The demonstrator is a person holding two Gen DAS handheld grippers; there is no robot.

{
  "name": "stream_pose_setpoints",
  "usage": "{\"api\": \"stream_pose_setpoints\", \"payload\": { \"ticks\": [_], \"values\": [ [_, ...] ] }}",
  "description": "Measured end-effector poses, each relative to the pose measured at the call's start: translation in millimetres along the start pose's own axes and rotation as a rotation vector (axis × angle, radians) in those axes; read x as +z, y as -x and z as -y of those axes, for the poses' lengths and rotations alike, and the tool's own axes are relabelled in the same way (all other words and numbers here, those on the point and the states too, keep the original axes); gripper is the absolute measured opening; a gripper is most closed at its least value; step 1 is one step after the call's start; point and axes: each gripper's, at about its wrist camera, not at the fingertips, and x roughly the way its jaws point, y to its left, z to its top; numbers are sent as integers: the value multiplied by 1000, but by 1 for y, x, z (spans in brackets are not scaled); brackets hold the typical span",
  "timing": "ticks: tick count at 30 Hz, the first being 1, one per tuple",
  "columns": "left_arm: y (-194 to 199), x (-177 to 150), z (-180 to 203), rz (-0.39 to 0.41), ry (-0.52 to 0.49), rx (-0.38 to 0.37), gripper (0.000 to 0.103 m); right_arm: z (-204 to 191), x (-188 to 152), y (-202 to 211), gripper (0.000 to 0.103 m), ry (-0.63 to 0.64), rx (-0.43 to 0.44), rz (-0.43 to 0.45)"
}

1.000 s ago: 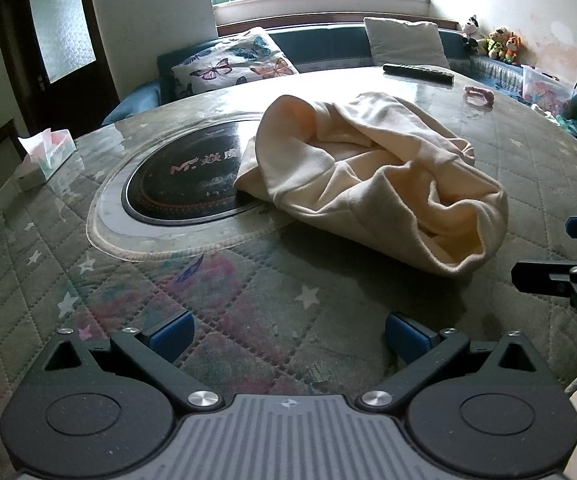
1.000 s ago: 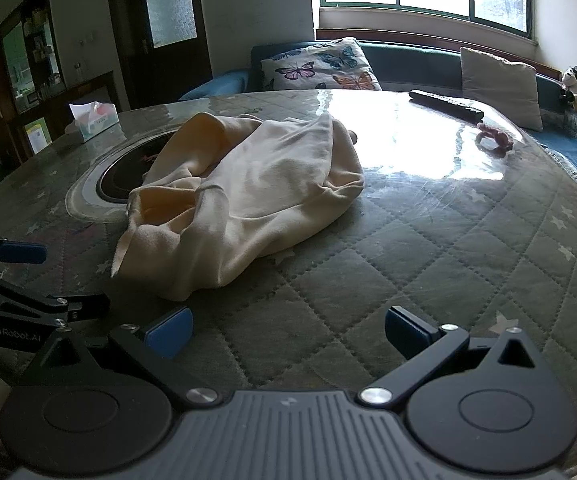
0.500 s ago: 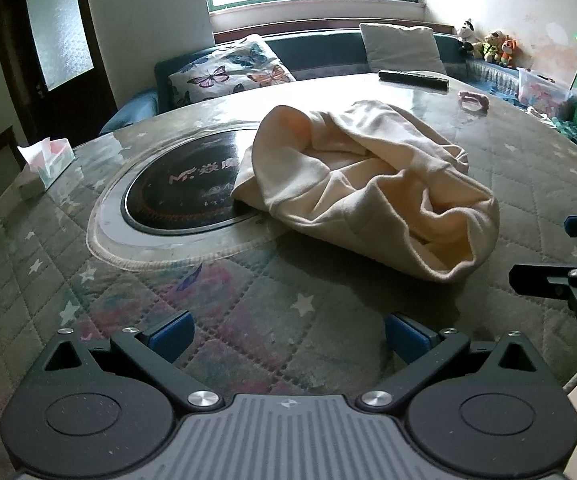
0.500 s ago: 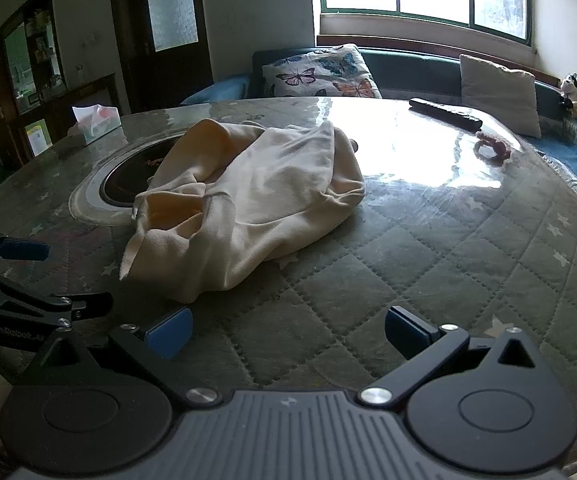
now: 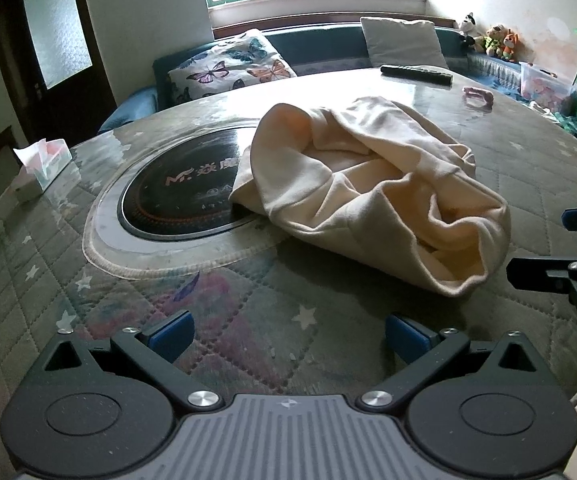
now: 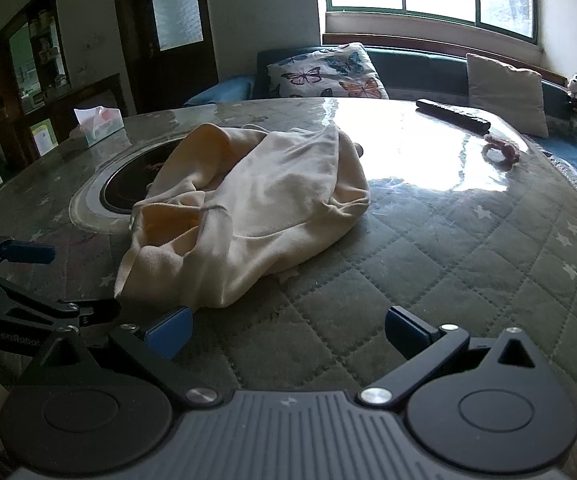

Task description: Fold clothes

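Cream garment (image 5: 372, 196) crumpled, just beyond both spread grippers

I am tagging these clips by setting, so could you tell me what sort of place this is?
Most likely a home living or dining room. A sofa with a butterfly pillow runs under the window, stuffed toys sit on the ledge, and the quilt-covered round table has a built-in cooktop, a tissue box and a remote.

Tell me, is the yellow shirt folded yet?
Not folded. The shirt lies in a crumpled, bunched heap on the table, with loose wrinkles and no flat layers.
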Motion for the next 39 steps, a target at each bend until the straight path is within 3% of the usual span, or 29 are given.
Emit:
{"api": "stream_pose_setpoints", "payload": {
  "ticks": [16, 24, 35, 39],
  "values": [
    [-5, 14, -13, 8, 22, 18, 103, 3, 13, -13, 103, 9, 33, -19],
    [-2, 26, -22, 39, 27, 30, 103, 8, 32, -5, 103, 19, 60, 18],
    [-21, 74, -35, 129, -10, 57, 103, 9, 81, -23, 103, 72, 41, 83],
    [-36, 94, -34, 149, -47, 44, 97, 12, 97, -38, 103, 78, 28, 83]
  ]
}}
